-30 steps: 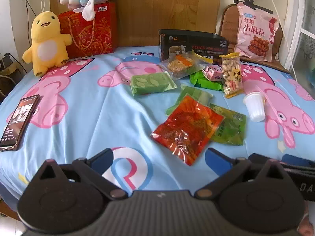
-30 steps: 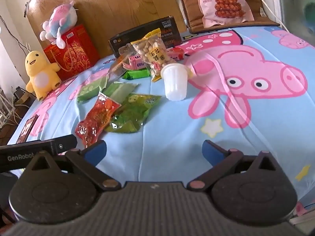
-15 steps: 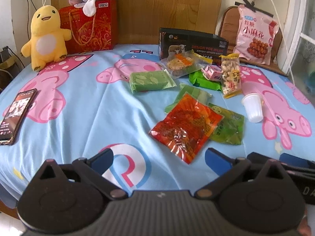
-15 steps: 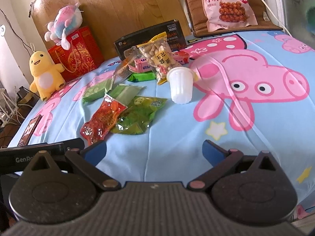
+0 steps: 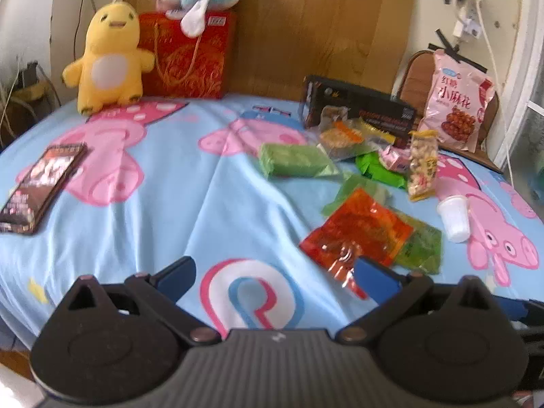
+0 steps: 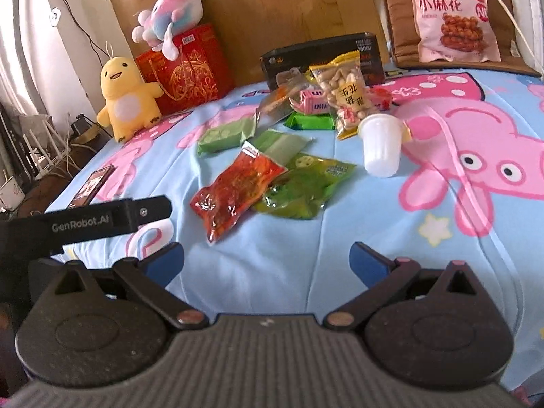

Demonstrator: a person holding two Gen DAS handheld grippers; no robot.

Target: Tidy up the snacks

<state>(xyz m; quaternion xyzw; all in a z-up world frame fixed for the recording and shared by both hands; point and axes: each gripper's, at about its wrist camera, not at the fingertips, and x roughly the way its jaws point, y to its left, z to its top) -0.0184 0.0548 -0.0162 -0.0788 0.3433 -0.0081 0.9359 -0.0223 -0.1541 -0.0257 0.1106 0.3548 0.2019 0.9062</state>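
Snacks on bedsheet (image 5: 204,204), ahead of my jaws. Left gripper (image 5: 273,272): wide open, empty; red packet (image 5: 357,234) at its right finger. Right gripper (image 6: 267,256): wide open, empty; red packet (image 6: 238,190), green packet (image 6: 302,187), cup (image 6: 380,148) beyond.

Wood headboard (image 5: 306,27) behind pig-print sheet (image 5: 170,204), cream wall (image 5: 435,17), daylit.

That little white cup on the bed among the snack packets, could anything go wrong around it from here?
The white cup stands upright on soft bedding beside the peanut packet, so a nudge might tip it. The red packet overlaps the green packet; lifting one could drag the other. Both the left gripper and the right gripper are open and empty.
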